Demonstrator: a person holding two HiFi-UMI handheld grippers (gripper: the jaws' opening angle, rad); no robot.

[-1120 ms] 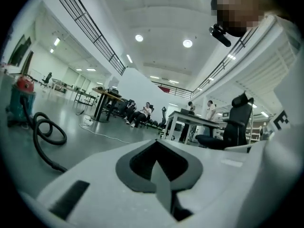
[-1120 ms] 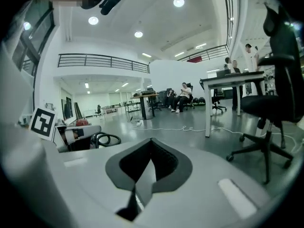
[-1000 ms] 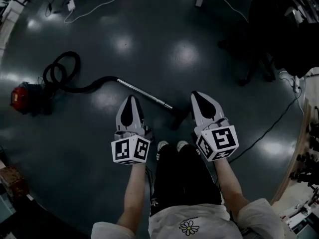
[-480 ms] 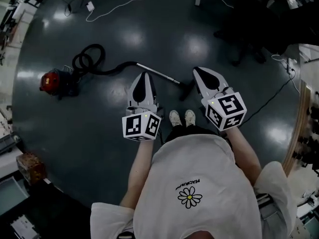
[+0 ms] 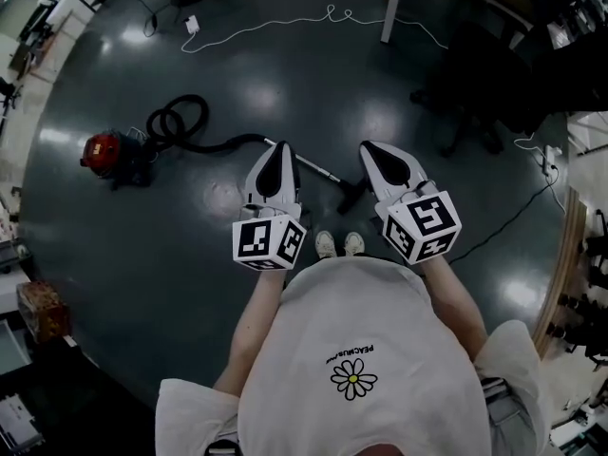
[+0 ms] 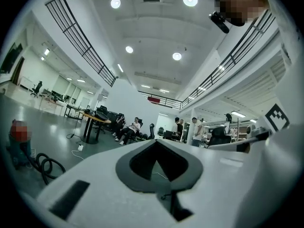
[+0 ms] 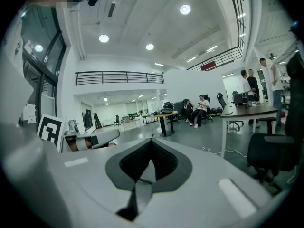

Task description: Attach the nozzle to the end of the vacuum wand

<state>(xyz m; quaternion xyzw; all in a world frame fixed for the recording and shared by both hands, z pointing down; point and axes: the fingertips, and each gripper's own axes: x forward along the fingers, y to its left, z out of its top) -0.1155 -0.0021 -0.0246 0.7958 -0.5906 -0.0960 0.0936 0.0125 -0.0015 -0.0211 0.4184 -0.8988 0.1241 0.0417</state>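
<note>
A red vacuum cleaner (image 5: 103, 150) sits on the dark floor at the left, its black hose (image 5: 176, 122) coiled beside it. The metal wand (image 5: 309, 166) runs from the hose toward my feet, and the black nozzle (image 5: 351, 190) lies at its near end. I cannot tell whether the two are joined. My left gripper (image 5: 276, 150) and right gripper (image 5: 366, 146) hang side by side high above them, both shut with nothing in them. In the left gripper view the left gripper (image 6: 156, 140) points level across the hall, with the hose (image 6: 47, 167) low at the left. The right gripper (image 7: 152, 140) points level too.
A white cable (image 5: 304, 22) snakes over the floor beyond the vacuum. A table leg (image 5: 389, 8) and a dark office chair (image 5: 475, 103) stand at the back right, and a black cable (image 5: 513, 226) runs off to the right. People (image 6: 128, 127) sit far off.
The person has stood up from a crouch. Both grippers have risen together, away from the wand and nozzle on the floor. Both stay shut.
</note>
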